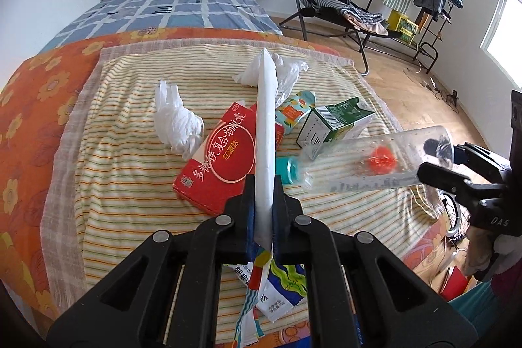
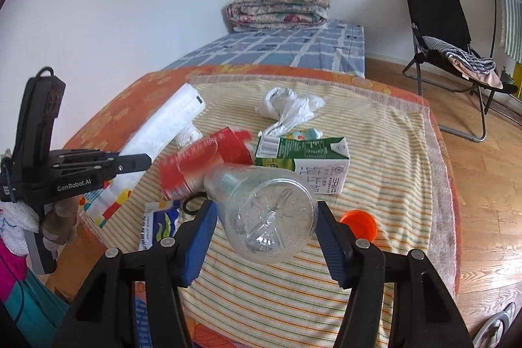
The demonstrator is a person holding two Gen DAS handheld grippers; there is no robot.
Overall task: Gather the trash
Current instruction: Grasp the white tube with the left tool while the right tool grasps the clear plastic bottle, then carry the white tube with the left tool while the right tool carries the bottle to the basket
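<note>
Right wrist view: right claw (image 2: 266,234) clamped across clear plastic bottle (image 2: 264,211), raised above the bed's striped cloth (image 2: 391,152). Light, slick, crushable; grip mid-body. Left claw (image 1: 262,194) pinches flat white bag (image 1: 266,132).

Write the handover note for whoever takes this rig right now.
Left gripper: shut on a flat white bag, held off the bed.
Right gripper: shut on a clear bottle, lifted.
On the striped cloth: red box, green carton, two white tissue wads, pouch, orange cap, wrapper.
Done: two items picked up. No bin in view.
Left: drop both, then collect the rest.
</note>
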